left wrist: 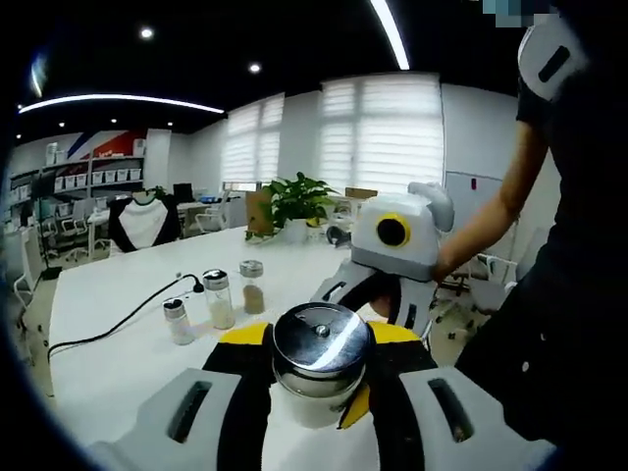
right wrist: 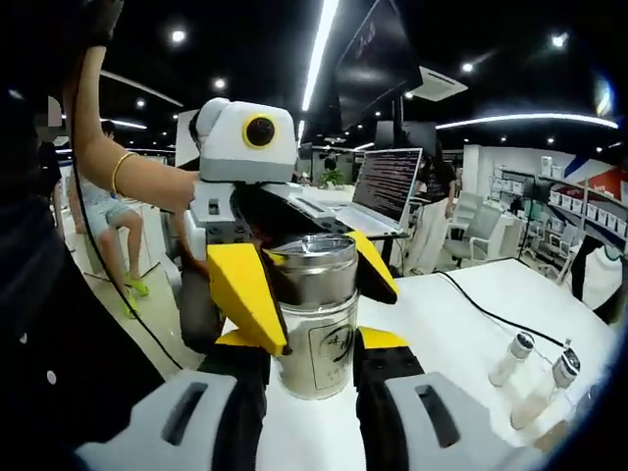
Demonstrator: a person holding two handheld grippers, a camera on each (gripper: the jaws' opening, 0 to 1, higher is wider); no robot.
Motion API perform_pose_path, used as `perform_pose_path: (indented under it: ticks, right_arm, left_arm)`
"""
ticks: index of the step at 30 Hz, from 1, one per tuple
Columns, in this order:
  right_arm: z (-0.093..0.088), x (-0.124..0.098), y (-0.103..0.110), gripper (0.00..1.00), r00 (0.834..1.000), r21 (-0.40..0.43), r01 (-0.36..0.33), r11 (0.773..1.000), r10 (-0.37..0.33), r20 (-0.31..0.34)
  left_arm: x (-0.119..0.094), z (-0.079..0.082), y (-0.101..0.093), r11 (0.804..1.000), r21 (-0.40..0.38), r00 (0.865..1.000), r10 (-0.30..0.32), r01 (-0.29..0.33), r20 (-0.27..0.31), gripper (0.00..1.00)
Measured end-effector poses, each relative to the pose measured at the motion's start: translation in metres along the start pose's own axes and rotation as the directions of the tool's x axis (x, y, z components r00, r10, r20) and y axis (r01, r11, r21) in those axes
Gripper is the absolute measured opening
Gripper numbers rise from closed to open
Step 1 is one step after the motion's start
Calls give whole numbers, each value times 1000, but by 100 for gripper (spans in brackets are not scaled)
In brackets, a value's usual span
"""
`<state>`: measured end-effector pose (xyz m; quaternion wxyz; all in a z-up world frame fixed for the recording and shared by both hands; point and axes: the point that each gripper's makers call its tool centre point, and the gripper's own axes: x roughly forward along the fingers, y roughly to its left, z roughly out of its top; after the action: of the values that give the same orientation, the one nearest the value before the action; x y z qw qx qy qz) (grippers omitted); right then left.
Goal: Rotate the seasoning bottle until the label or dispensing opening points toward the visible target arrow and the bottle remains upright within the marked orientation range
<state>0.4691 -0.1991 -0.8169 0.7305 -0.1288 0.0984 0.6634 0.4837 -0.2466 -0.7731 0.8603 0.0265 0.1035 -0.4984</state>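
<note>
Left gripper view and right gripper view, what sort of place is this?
Probably an open-plan office: a long white table, an open laptop, shelving along the far wall, and blinds over big windows.

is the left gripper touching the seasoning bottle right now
Touching. In the right gripper view the left gripper comes in from above, and its yellow pads press both sides of the seasoning bottle just under the metal cap.
</note>
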Motion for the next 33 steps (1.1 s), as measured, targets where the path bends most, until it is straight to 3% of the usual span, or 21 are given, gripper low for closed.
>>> perform_pose_path:
  ticks: [6, 8, 9, 11, 12, 13, 17, 18, 21, 22, 24, 26, 28, 30, 33]
  right_arm:
    - [0, -5, -8, 30, 986, 30, 163, 986, -164, 17]
    - [3, -8, -13, 30, 970, 27, 242, 970, -242, 31]
    - [5, -11, -17, 30, 949, 22, 313, 950, -313, 40]
    - [5, -10, -17, 30, 941, 40, 335, 941, -336, 46]
    - [6, -11, -21, 30, 926, 32, 374, 927, -375, 47]
    - [6, -12, -22, 30, 915, 49, 399, 916, -401, 47]
    - [10, -14, -26, 30, 886, 70, 457, 887, -460, 59]
    - [11, -15, -27, 30, 881, 69, 465, 882, -469, 59]
    - [16, -11, -30, 30, 861, 78, 498, 864, -503, 73]
    - [17, -10, -30, 30, 859, 76, 503, 861, -507, 71]
    - [20, -7, -31, 30, 852, 96, 510, 855, -517, 78]
    - [21, -6, -31, 30, 852, 106, 509, 854, -517, 79]
    - [19, -6, -31, 30, 855, 105, 505, 857, -513, 76]
    - [19, -7, -30, 30, 857, 112, 499, 859, -508, 83]
    - [18, -7, -31, 30, 868, 121, 479, 869, -490, 85]
  left_arm:
    - [2, 2, 3, 999, -20, 999, 48, -47, 21, 38]
    - [2, 7, 8, 994, -50, 994, 97, -94, 50, 38]
    - [3, 9, 12, 990, -73, 989, 129, -124, 67, 38]
    - [4, 10, 12, 988, -70, 986, 147, -141, 83, 39]
    - [5, 11, 14, 984, -84, 982, 167, -159, 92, 39]
    - [5, 13, 17, 973, -129, 973, 204, -190, 106, 39]
    - [7, 17, 23, 952, -164, 951, 280, -258, 128, 39]
    - [7, 17, 25, 943, -180, 945, 305, -281, 120, 40]
    - [4, 20, 32, 902, -202, 903, 410, -381, 127, 40]
    - [2, 20, 36, 875, -223, 877, 463, -429, 126, 41]
    - [0, 19, 40, 848, -226, 852, 512, -480, 111, 41]
    - [-1, 18, 42, 833, -206, 838, 538, -513, 88, 41]
    - [0, 16, 41, 828, -188, 836, 546, -528, 55, 41]
    - [2, 17, 39, 839, -166, 846, 532, -518, 49, 40]
    - [1, 14, 41, 849, -195, 863, 505, -490, 28, 40]
